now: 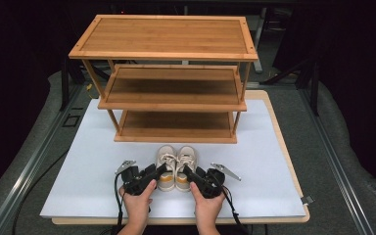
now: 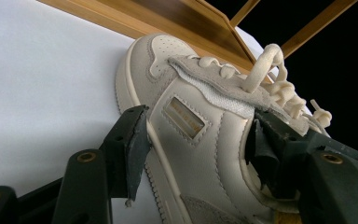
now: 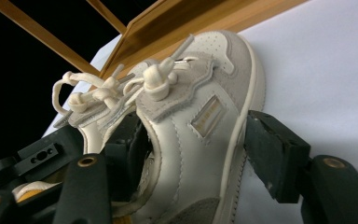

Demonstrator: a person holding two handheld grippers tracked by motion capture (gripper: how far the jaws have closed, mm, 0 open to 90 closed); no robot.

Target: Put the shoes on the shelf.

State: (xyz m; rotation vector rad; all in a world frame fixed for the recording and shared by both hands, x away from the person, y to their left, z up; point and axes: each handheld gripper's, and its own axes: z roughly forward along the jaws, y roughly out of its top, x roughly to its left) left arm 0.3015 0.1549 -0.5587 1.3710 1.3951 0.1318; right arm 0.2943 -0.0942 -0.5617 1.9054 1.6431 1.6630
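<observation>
Two small cream shoes stand side by side on the white board, toes toward a wooden rack: the left shoe [image 1: 166, 165] and the right shoe [image 1: 186, 166] touch or nearly touch along their inner sides, and both sit just in front of the rack's lowest shelf. The wooden rack [image 1: 171, 105] has three shelves, counted from the wide top one down to the bottom one resting on the white board [image 1: 78, 176]. Two hands come in from the near edge, one gripper in each. The left gripper [image 1: 152, 175] reaches the heel end of the left shoe; in the left gripper view its two black jaws stand wide apart around that shoe [image 2: 200, 140], one beside the outer sole edge and the other at the collar opening, with a sliver of gap at the outer pad, so the shoe is between them but not squeezed. The right gripper [image 1: 192, 176] mirrors it at the heel of the right shoe; in the right gripper view its jaws are likewise spread wide around the shoe [image 3: 196, 135], one inside the collar and one clear of the outer sole, so nothing is clamped. Each shoe shows knotted cream laces, a small tan tag on its side, and a yellow-orange lining at the heel. Each gripper carries one grey three-cornered plate, two in all
</observation>
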